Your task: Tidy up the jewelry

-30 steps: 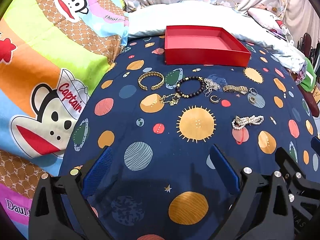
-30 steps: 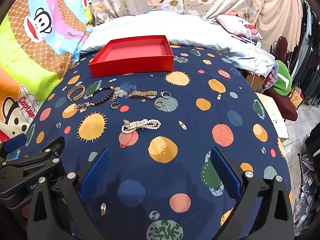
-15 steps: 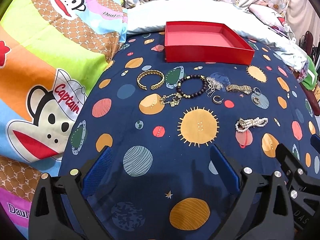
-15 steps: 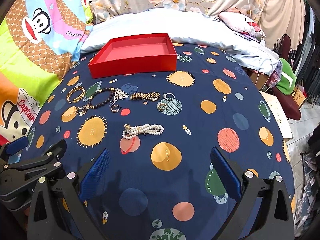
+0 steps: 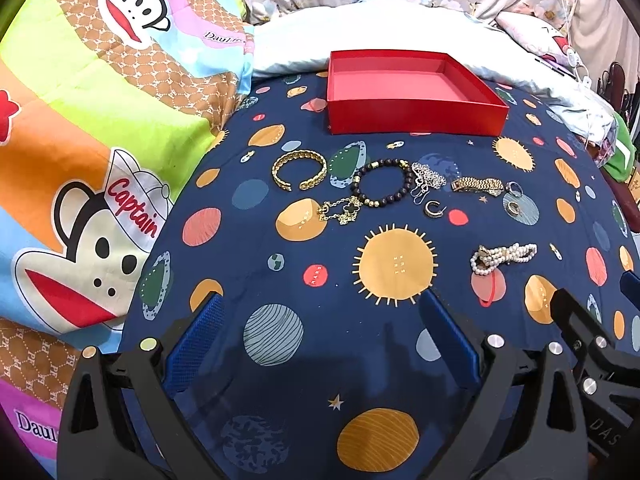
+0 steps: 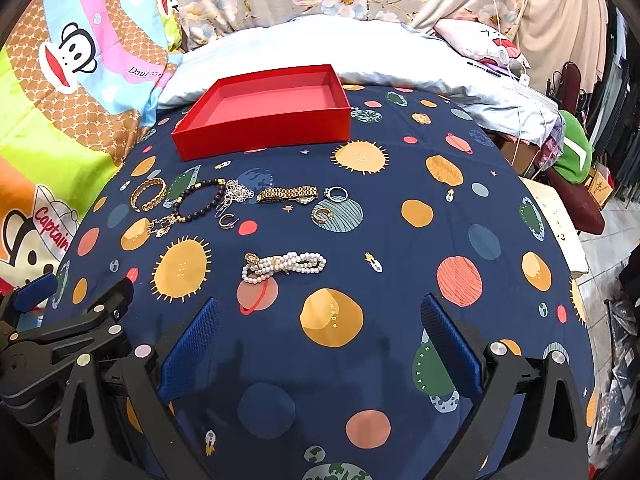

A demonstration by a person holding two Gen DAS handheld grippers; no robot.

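Observation:
An empty red box (image 5: pixel 412 92) (image 6: pixel 268 108) stands at the far side of a navy planet-print sheet. In front of it lie a gold cuff bracelet (image 5: pixel 299 169) (image 6: pixel 149 194), a dark bead bracelet (image 5: pixel 383 187) (image 6: pixel 200 200), a gold clover chain (image 5: pixel 340 210), a silver piece (image 5: pixel 428 178), a gold watch (image 5: pixel 478 186) (image 6: pixel 287 194), rings (image 6: pixel 335 193) and a pearl bracelet (image 5: pixel 502 256) (image 6: pixel 284 265). My left gripper (image 5: pixel 320 308) and right gripper (image 6: pixel 318 312) are both open and empty, hovering at the near side, short of the jewelry.
A bright monkey-print quilt (image 5: pixel 80 160) lies to the left. A pale blue pillow (image 6: pixel 340 48) sits behind the box. The bed's edge, a green item (image 6: pixel 576 156) and clutter are to the right. The right gripper's body (image 5: pixel 592 344) shows beside the left.
Both grippers have moved slightly forward and tilted, so the jewelry and red box sit a little lower in both views. Nothing was grasped or shifted.

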